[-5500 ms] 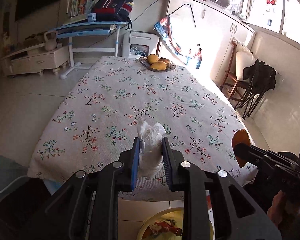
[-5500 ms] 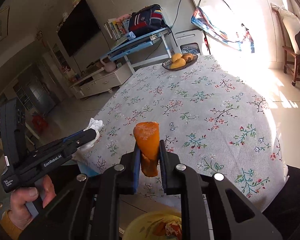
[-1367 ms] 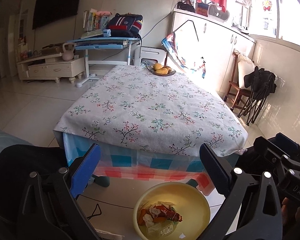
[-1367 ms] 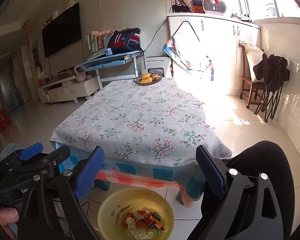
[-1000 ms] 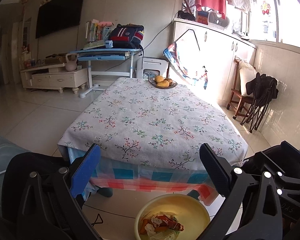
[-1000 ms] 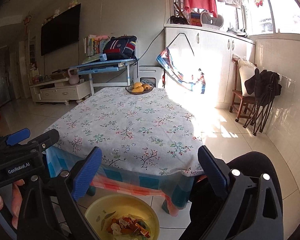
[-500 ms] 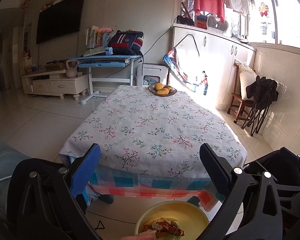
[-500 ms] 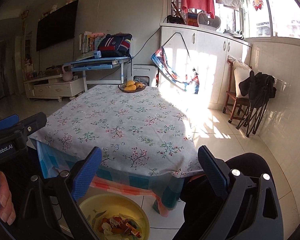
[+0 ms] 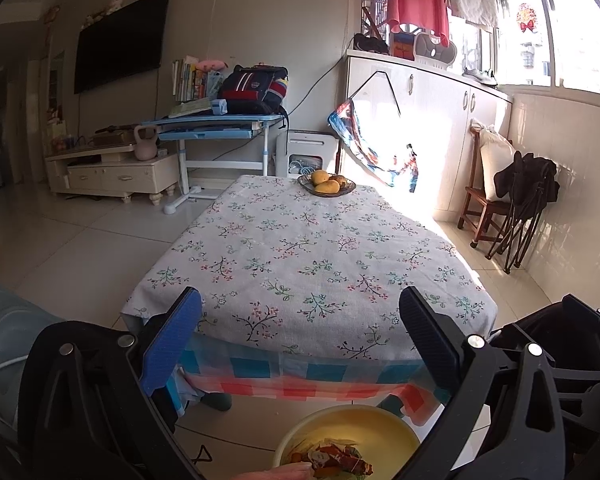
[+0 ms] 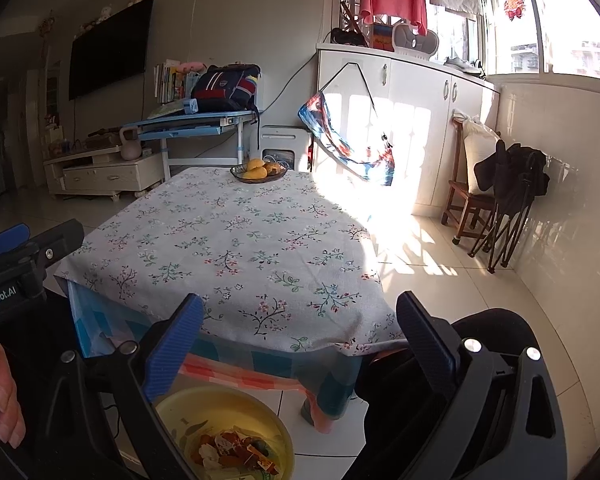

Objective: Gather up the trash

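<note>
While both pairs of tongs stand spread wide with nothing between their pads, we read the left tongs (image 9: 300,336) and the right tongs (image 10: 300,332) as empty and held above the floor at the near edge of the desk (image 9: 300,248).

From the left tongs outward, the yellow basin (image 9: 348,436) sits on the floor at about 6 o'clock, below and between the two fingers, apart from them. The trash (image 9: 332,462) lies inside it: orange scraps, pale crumpled pieces and what look like printed wrappers. In the right wrist view the yellow basin (image 10: 228,428) lies nearer 7 o'clock, under the blue-padded finger, with the trash (image 10: 236,452) heaped toward its near side.

We judge this trash to be light and soft. The peel-like scraps probably give under pressure and may be slick; the wrappers and tissue should crush readily. Any such piece is best pinched across its bulk, not at a thin edge. The basin, if it must be moved, looks like stiff plastic and would be taken by its rim.

Farther out, at 12 o'clock, the floral cloth of the desk shows no loose trash that we can make out. Only the fruit bowl (image 9: 326,185) rests at its far end, well apart from both tongs. Collection thus appears finished or nearly so.

A person's hand (image 10: 4,396) grips the left tool's handle at 9 o'clock in the right wrist view.
</note>
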`<state>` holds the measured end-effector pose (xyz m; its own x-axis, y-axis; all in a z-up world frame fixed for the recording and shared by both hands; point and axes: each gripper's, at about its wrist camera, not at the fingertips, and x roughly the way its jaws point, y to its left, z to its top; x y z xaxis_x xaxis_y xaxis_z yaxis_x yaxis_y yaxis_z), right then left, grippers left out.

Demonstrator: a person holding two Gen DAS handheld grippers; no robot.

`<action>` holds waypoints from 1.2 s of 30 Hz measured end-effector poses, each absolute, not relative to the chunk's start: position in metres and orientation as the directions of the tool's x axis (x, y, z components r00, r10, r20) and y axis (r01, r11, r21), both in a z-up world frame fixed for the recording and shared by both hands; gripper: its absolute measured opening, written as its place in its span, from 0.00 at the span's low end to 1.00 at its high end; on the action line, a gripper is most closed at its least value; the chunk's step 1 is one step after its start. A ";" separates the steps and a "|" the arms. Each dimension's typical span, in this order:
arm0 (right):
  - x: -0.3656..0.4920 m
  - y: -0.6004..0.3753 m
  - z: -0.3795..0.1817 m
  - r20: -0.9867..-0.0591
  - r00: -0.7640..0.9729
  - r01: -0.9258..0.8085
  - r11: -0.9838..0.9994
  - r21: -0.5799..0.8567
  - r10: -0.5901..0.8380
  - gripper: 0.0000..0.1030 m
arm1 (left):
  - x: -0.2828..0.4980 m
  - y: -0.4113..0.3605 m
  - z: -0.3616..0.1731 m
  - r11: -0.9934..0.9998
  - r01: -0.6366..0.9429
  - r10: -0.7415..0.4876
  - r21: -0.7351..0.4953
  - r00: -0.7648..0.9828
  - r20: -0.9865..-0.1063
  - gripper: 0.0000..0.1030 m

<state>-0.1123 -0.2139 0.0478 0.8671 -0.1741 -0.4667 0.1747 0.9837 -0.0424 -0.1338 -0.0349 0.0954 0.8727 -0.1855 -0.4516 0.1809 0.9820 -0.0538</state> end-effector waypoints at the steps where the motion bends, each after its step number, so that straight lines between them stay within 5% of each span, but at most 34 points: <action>1: -0.112 -0.214 0.047 -0.468 0.866 0.174 0.984 -0.043 -0.174 0.91 | -0.134 -0.036 0.096 0.982 0.180 -0.184 -0.053 0.873 -0.452 0.93; 36: -0.108 -0.216 0.040 -0.487 0.857 0.165 0.985 -0.053 -0.169 0.92 | -0.130 -0.035 0.094 0.983 0.176 -0.177 -0.045 0.875 -0.451 0.93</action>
